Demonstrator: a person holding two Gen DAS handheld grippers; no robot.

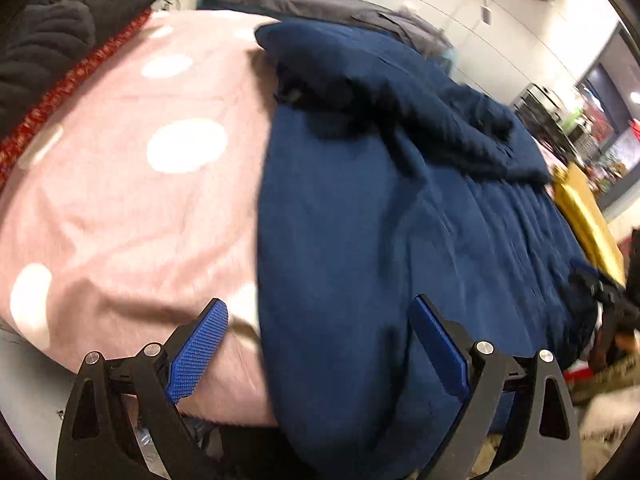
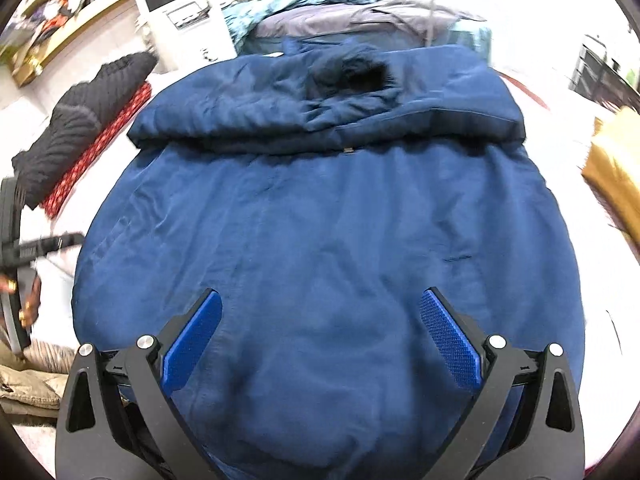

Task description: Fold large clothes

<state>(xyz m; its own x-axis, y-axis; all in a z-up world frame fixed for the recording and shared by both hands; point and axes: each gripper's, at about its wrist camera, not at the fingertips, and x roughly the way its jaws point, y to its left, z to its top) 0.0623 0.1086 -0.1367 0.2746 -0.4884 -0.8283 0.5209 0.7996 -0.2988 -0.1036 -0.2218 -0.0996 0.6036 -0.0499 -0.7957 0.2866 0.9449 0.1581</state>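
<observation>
1. Navy jacket (image 2: 320, 216) lies spread flat on the pink dotted cover (image 1: 132, 184); its top part is folded down in a thick band across the body, with a dark fur patch (image 2: 356, 70) on that band.
2. Right wrist view takes in the whole jacket, edge to edge. Left wrist view shows only the jacket's left edge, where it meets the cover, and is smeared with blur.
3. Left gripper (image 1: 320, 344): fingers spread wide, nothing between the pads, hanging over the jacket's left edge.
4. Right gripper (image 2: 322, 336): fingers likewise apart, empty, over the jacket's near hem.
5. Only the right wrist view shows a hand (image 2: 28, 300) left of the jacket, cut off by the rim.
6. Black knit (image 2: 76, 128) on a red patterned cloth (image 2: 96, 148), left of the jacket; grey and teal garments (image 2: 320, 12) piled beyond it; yellow fabric (image 2: 616, 172) to its right.
7. Jacket's near hem is hidden behind the gripper frames; whether the pads touch the cloth cannot be told.
</observation>
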